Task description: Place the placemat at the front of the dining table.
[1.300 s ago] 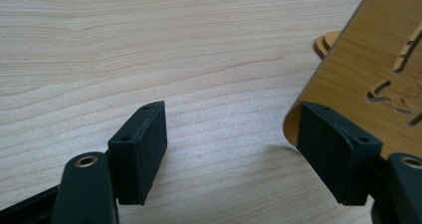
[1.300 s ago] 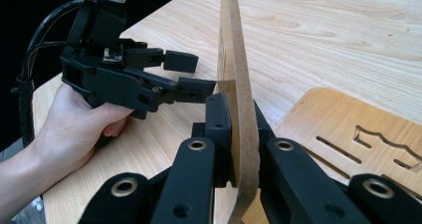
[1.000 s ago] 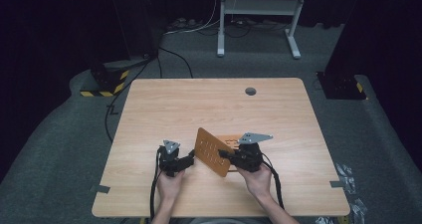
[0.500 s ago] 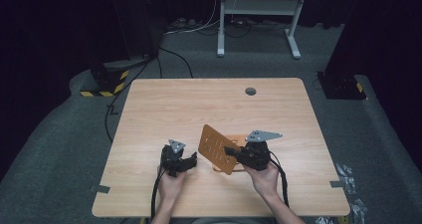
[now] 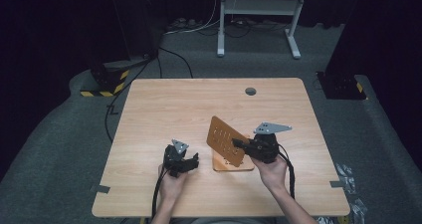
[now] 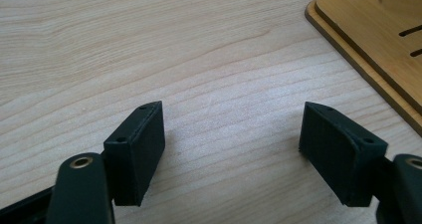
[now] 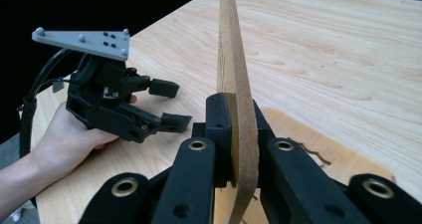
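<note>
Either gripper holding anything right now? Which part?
The right gripper is shut on the slotted wooden board, pinching its near edge and holding it tilted above the wooden base. The left gripper is open, holding nothing.

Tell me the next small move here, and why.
Probably bring the open left gripper toward the slotted board's free edge to steady it: the right gripper pinches that board tilted up off the base board, while the left sits apart, holding nothing.

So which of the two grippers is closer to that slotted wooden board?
Right. The right gripper is clamped on the slotted board, holding it tilted up; the left gripper sits open beside it, apart.
</note>
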The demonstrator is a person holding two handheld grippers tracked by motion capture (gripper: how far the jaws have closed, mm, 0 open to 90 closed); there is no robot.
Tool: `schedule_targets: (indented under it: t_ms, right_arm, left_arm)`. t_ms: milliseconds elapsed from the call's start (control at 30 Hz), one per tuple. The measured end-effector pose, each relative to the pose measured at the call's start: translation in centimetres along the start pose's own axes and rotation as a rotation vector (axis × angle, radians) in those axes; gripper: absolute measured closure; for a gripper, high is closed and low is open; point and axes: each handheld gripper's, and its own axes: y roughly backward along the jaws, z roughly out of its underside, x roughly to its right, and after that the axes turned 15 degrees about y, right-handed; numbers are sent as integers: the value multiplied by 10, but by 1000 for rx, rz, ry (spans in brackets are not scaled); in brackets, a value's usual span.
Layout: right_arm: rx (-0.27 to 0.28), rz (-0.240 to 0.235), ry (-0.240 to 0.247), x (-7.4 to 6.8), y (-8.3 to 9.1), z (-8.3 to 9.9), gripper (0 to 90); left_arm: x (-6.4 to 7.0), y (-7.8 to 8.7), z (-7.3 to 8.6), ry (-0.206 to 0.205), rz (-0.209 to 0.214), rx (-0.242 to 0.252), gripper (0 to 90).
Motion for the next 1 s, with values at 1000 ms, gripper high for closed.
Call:
schedule_targets:
  t_ms: [1000]
  right_arm:
    - [-1,71,-31,26,20,8,864]
  left_arm:
    - [0,0,0,-2,0,-1,259]
